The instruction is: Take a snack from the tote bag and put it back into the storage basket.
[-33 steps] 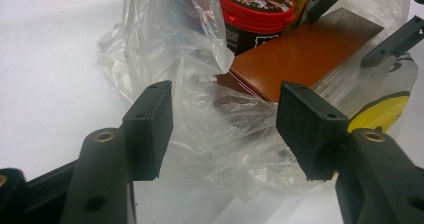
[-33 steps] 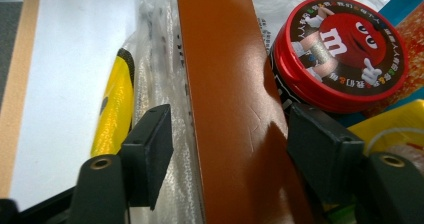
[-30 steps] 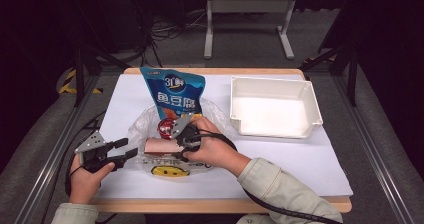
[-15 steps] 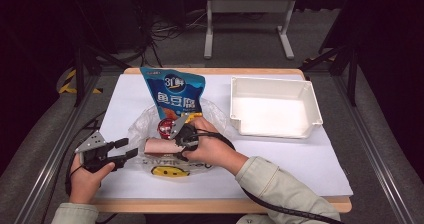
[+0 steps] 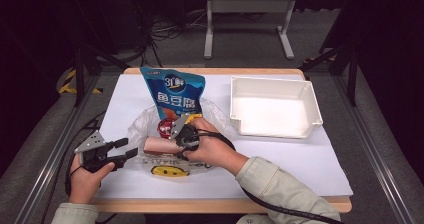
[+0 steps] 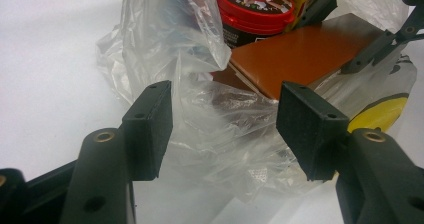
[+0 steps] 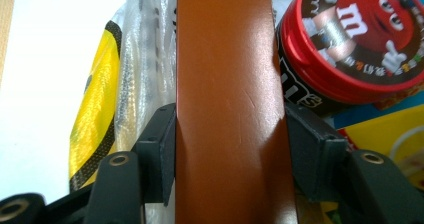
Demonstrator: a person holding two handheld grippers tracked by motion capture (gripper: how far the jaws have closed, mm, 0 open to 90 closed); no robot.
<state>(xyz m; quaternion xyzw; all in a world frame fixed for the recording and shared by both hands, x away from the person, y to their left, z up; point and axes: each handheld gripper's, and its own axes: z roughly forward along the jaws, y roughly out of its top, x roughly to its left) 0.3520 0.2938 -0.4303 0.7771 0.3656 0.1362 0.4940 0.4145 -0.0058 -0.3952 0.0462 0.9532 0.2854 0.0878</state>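
From above, a person sits at a surface (image 5: 310,159) covered in white paper. A clear plastic bag (image 5: 142,126) lies in front of them with snacks spilling from it: a blue pouch (image 5: 172,96) propped upright, a red tin (image 5: 164,127), a brown box (image 5: 159,145) and a yellow packet (image 5: 170,171). An empty white tray (image 5: 272,106) sits well apart to the right. The right hand-held gripper (image 5: 181,140) reaches into the bag at the box. The left hand-held gripper (image 5: 125,151) rests at the bag's left edge.

Looking along the left hand-held gripper (image 6: 225,124), its jaws stand half apart and grip nothing. Crumpled bag film (image 6: 200,124) lies between them, not pinched. Beyond are the box (image 6: 300,59) and the tin (image 6: 255,6).

Looking along the right hand-held gripper (image 7: 230,151), its jaws have just been closing and now sit against both long sides of the box (image 7: 227,84), holding it. The tin (image 7: 350,39) is just beside the box on one side, the yellow packet (image 7: 95,109) on the other.

The step in hand looks like the grasp on the box, ready to draw it out of the bag. The next move likely calls for a firm hold and a clean lift past the tin, with the left gripper pinning the bag so the film does not drag along.
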